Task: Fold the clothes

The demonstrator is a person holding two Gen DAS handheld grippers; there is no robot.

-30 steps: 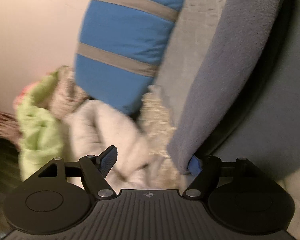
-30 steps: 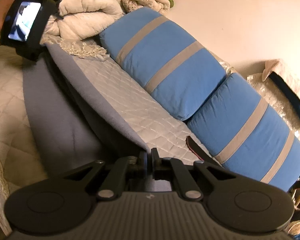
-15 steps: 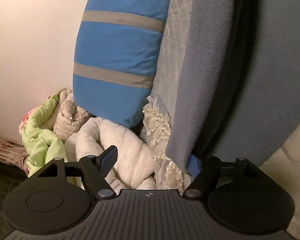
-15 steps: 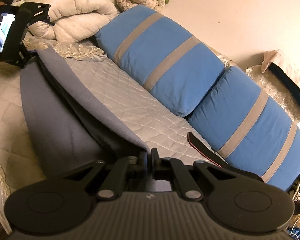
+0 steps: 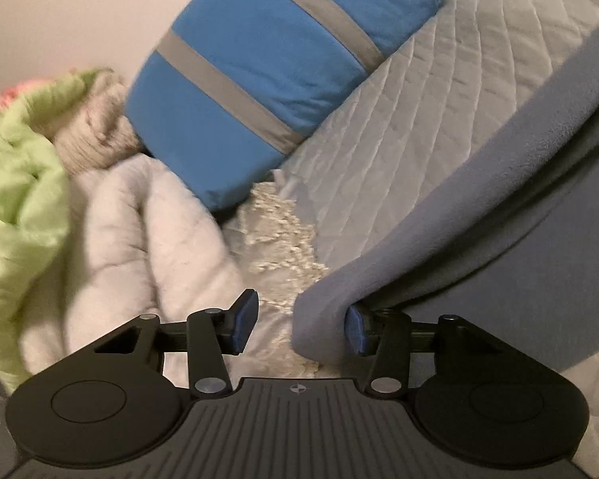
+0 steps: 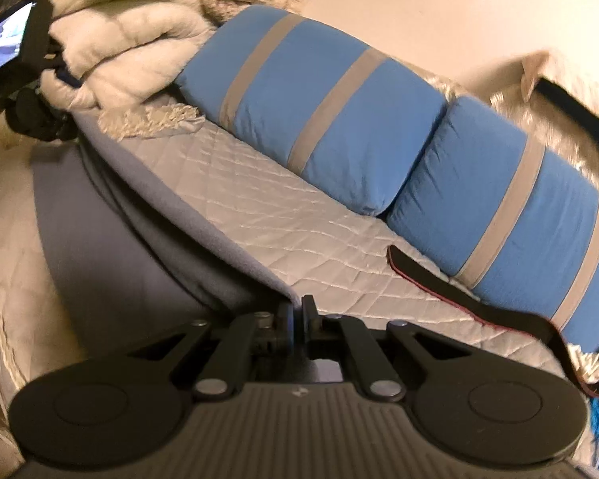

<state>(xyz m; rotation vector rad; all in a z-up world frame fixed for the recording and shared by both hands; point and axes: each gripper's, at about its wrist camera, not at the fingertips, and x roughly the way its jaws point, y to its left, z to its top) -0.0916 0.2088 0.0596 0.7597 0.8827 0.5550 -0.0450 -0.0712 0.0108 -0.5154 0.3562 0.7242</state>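
Left wrist view, far left: green blanket (image 5: 16,183) and white comforter (image 5: 139,231) heaped against the wall, both smeared with motion blur. A second ago the view looked steeply along the striped blue pillow (image 5: 267,76); now it has swung round and levelled, so the pillow lies diagonally and more of the quilted bedspread (image 5: 439,119) shows. Lace trim (image 5: 279,239) sits just in front of the tool.

Left gripper (image 5: 299,323): jaws stand wide apart, as in the earlier frames. The gray fleece garment (image 5: 439,235) drapes its folded edge over the right-hand blue pad (image 5: 355,329); the left pad is free of cloth. So the fleece hangs hooked on one finger and is not pinched.

Right wrist view: the left tool appears at upper left, at the garment's far corner near the comforter. The garment runs as a long raised fold across the bedspread down to the right gripper (image 6: 297,319), whose jaws are pressed together on the near corner, unchanged from a second ago. Two striped pillows line the wall; a dark strap (image 6: 459,299) lies on the quilt to the right.

Judgement: the top edge is being carried over as one span, a fold in progress. The left corner looks insecure and could slip off before the edge is laid down.
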